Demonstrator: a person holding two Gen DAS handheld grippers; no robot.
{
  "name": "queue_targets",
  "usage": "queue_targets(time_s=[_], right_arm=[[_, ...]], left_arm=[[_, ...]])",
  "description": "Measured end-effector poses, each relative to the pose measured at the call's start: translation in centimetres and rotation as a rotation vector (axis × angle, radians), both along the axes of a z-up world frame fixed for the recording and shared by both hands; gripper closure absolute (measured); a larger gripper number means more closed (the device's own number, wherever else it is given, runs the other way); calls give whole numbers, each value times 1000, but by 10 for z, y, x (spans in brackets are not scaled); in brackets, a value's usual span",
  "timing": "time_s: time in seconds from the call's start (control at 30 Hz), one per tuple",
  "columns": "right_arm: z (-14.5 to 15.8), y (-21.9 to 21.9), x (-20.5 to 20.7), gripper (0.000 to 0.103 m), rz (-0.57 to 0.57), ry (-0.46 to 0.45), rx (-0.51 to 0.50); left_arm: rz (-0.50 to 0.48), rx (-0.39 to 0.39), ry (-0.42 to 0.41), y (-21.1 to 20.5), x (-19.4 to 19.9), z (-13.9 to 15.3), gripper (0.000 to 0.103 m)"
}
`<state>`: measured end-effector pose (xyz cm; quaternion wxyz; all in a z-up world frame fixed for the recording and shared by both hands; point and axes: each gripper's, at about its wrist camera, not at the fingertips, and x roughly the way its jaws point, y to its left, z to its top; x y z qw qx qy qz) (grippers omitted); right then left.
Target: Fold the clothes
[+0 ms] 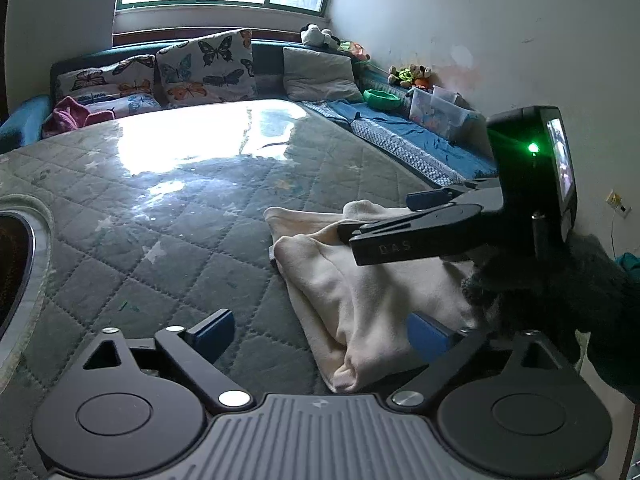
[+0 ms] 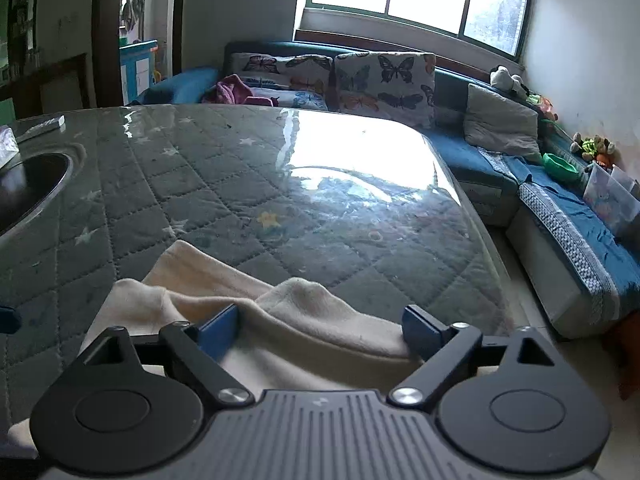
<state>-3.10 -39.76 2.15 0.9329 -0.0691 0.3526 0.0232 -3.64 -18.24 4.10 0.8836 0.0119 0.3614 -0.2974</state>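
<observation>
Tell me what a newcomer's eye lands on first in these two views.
First the cream garment, rumpled and partly folded at the near edge of the quilted grey table cover. Both grippers hover over it with jaws wide: the left gripper and the right gripper. Behind, window glare gleams on the cover's clear sheet, before the butterfly cushions on the blue sofa.

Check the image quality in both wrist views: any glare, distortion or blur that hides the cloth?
Left wrist view: window glare blows out the far part of the table cover; the cream cloth stays sharp. Right wrist view: the same glare sits beyond the cloth, fisheye bends the table edge, corners vignette; no blur.
</observation>
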Motion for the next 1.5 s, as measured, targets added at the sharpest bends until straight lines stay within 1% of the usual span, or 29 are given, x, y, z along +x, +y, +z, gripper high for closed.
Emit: queue_targets(time_s=[0.1,0.23,0.33,0.47,0.6,0.77,0.9,1.1,1.23,1.43,1.5], right_arm=[[8,-5,-5,9,-9,-19,2],[16,-9,-25,4,-4,-34,-17],[14,-3,-45,1,23,-39,-64],[10,9,-73,0,56,-59,-94],[5,25,-98,0,72,-110,-130],[3,42,-120,0,39,-202,-158],[3,46,-131,0,55,-230,-124],[4,38,-142,0,58,-208,-64],[12,27,-154,0,25,-212,-9],[19,5,-168,0,-36,-187,120],[20,-1,-173,0,-55,-188,142]], left_arm=[[7,-9,-9,5,1,2,0],[18,-28,-28,12,1,6,0],[37,-35,-34,14,3,8,0],[61,-29,-44,14,5,12,0],[81,-35,-29,15,7,14,0],[101,-22,-5,14,9,16,0],[119,-18,11,12,10,16,0],[117,2,14,8,7,15,0],[109,6,17,5,3,14,0],[78,13,10,-5,-6,15,0],[69,18,8,-7,-9,16,0]])
